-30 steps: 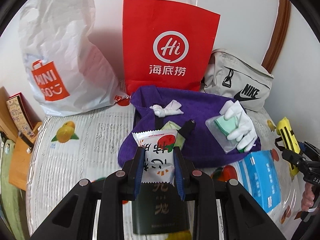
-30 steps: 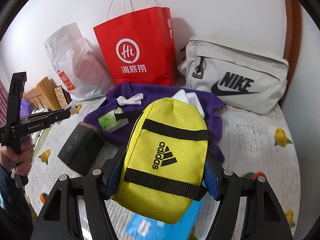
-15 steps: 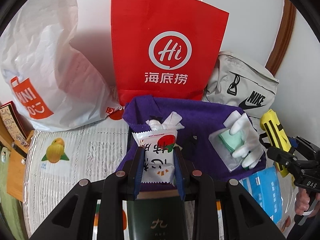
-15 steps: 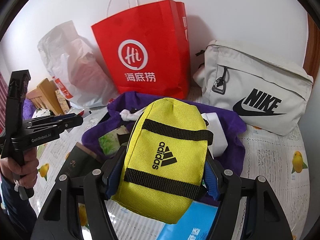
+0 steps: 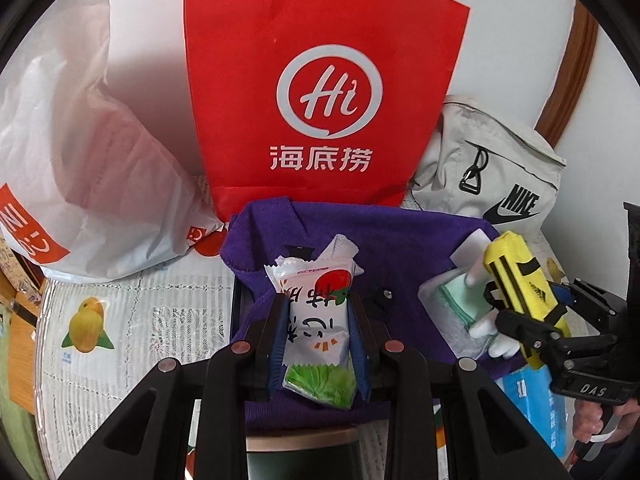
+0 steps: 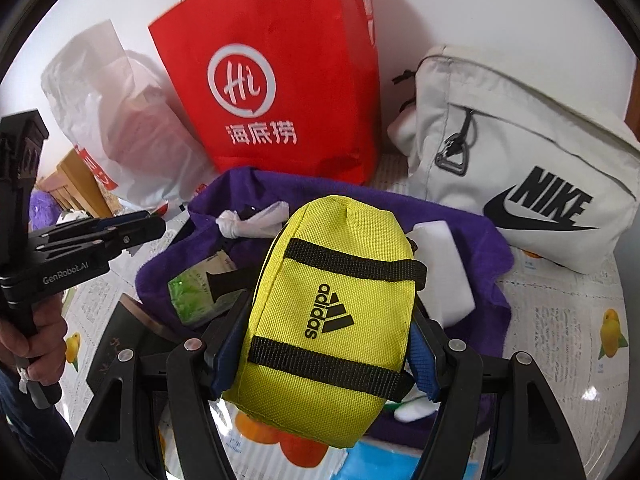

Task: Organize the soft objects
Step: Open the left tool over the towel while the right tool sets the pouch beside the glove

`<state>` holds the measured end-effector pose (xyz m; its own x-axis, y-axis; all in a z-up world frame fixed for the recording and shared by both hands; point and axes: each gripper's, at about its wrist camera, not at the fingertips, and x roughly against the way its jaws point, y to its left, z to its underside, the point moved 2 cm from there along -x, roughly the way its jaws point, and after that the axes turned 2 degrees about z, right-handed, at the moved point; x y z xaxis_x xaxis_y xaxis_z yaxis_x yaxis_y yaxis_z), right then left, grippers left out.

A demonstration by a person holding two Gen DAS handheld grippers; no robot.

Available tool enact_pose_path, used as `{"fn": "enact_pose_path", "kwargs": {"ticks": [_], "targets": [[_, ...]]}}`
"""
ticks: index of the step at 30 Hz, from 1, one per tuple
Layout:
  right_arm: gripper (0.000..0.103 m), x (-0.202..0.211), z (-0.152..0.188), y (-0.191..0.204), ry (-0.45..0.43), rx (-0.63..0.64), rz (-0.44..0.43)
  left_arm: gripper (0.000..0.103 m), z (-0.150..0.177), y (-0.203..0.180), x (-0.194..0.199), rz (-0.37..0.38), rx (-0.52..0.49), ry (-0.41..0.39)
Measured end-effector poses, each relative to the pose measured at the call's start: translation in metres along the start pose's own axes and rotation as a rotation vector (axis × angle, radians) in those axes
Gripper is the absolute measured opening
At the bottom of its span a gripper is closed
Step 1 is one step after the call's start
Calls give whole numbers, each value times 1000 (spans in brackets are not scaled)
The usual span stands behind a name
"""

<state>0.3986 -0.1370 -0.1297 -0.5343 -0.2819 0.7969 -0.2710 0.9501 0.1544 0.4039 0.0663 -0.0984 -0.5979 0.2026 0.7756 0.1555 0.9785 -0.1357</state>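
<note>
Two clamped claws: left claw on snack packet, right claw on yellow pouch

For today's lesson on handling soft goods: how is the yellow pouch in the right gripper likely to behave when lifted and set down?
The yellow pouch is woven fabric, bulging between the right gripper pads, so it probably squashes rather than resists. It looks light for its size, keeping its shape unsupported. Its coarse weave and black straps should resist slipping; being soft-sided, it will likely flop, not roll.
</note>
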Motion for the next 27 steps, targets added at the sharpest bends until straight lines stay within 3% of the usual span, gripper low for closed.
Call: {"fn": "enact_pose_path", "kwargs": {"ticks": [14, 27], "targets": [[70, -51, -11, 11, 97, 20, -5, 27, 0, 6, -20, 18, 14, 35], [82, -62, -5, 11, 149, 36, 15, 28, 4, 2, -30, 39, 3, 54]]}}
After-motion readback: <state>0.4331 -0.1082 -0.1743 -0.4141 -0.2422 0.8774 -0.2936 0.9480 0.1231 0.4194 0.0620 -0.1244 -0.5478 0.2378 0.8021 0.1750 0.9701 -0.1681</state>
